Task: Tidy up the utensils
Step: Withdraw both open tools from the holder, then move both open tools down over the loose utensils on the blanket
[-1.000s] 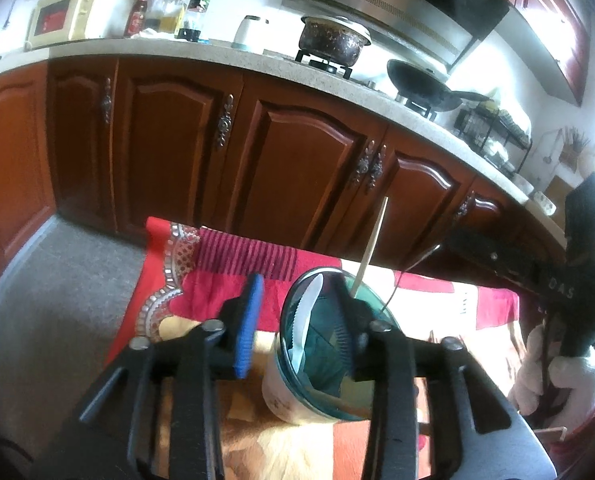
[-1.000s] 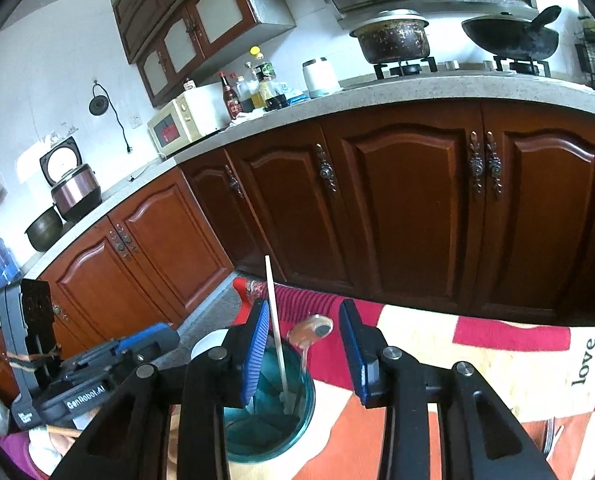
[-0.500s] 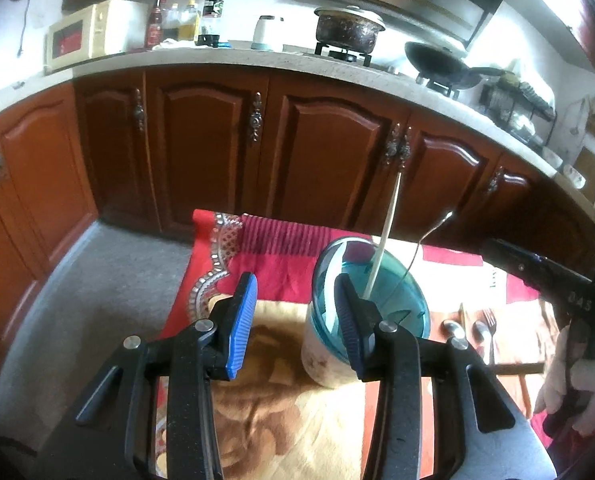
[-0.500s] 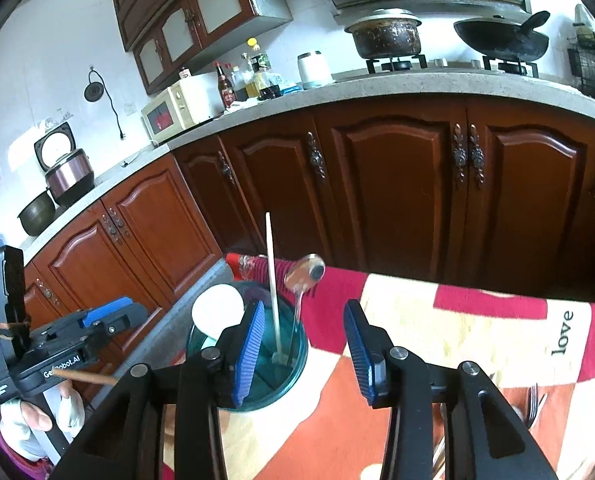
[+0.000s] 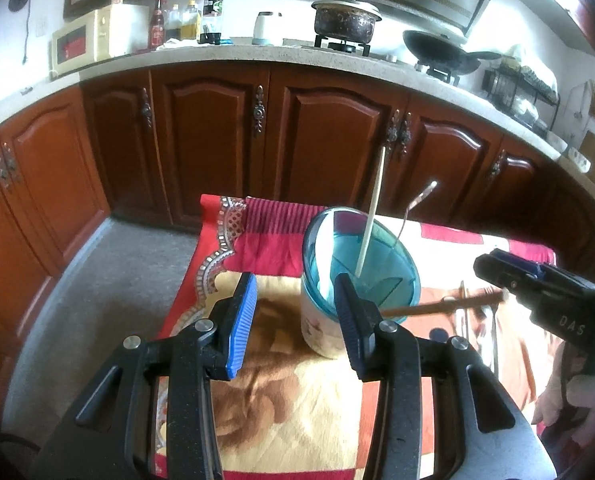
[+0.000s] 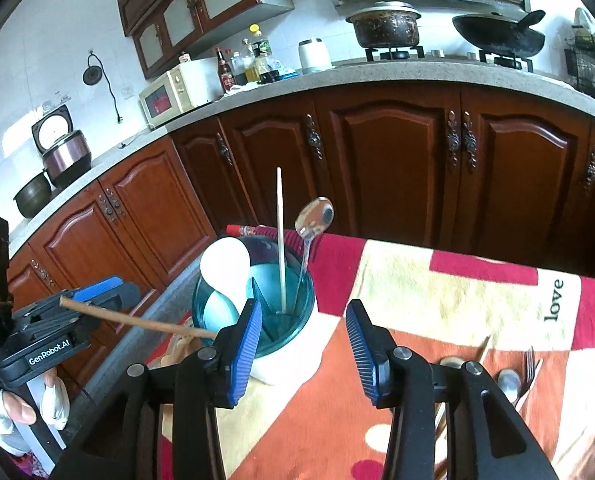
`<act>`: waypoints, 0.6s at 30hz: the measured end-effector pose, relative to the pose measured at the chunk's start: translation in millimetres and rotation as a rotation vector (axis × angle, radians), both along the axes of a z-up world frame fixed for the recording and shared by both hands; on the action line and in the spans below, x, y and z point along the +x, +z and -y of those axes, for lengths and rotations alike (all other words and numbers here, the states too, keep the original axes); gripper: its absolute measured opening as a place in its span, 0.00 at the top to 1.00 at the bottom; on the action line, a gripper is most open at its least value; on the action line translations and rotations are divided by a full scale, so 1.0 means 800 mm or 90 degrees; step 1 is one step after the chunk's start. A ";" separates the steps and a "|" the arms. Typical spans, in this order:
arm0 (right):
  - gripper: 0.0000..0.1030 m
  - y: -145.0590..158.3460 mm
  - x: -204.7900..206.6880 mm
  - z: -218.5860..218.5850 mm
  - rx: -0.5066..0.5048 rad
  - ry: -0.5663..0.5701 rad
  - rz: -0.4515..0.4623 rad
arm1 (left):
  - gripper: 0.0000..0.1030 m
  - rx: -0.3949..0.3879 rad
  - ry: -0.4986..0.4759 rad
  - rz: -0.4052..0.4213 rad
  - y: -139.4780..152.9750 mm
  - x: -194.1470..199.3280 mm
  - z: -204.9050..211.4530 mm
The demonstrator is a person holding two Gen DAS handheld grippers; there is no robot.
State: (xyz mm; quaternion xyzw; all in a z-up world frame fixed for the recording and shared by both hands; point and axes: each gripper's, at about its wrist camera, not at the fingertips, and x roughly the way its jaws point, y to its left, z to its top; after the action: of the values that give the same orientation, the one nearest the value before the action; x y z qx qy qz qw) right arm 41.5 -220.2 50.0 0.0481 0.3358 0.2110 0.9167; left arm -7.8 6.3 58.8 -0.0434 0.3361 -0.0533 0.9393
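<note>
Two hand-held grippers hang over a low table covered in a red, cream and orange cloth (image 6: 437,280), in a kitchen with dark wooden cabinets. Both have pulled back from the utensil cup (image 5: 321,332), a white holder with a teal insert near the cloth's left edge. A second ago they crowded its rim. The left gripper (image 5: 294,284) now sits just short of the cup, its blue-padded jaws spread wide and empty. The right gripper (image 6: 304,312) is likewise parted and holds nothing. Standing in the cup are a metal spoon (image 6: 314,216), a pale chopstick (image 6: 280,240) and a white rice paddle (image 6: 224,268), so the spoon appears delivered. A brown wooden stick (image 5: 445,305) runs level between the two grippers, and what supports it cannot be made out. A fork (image 6: 531,362) and more cutlery lie loose on the cloth to the right, probably the next items to collect.
</note>
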 end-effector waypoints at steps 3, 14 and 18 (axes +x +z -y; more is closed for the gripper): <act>0.59 -0.003 -0.008 0.006 0.004 -0.005 -0.006 | 0.62 0.013 0.001 -0.001 -0.001 -0.008 0.006; 0.59 -0.017 -0.039 0.037 -0.021 -0.046 -0.023 | 0.62 -0.001 -0.022 -0.027 -0.015 -0.045 0.015; 0.59 -0.024 -0.047 0.054 -0.023 -0.065 -0.035 | 0.62 -0.017 -0.032 -0.026 -0.018 -0.061 0.018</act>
State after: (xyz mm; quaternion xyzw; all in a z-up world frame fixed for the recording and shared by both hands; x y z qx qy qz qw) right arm 4.1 -263.1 30.4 0.0546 0.3613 0.1567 0.9176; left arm -56.7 -7.8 44.1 -0.0489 0.3557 -0.0804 0.9299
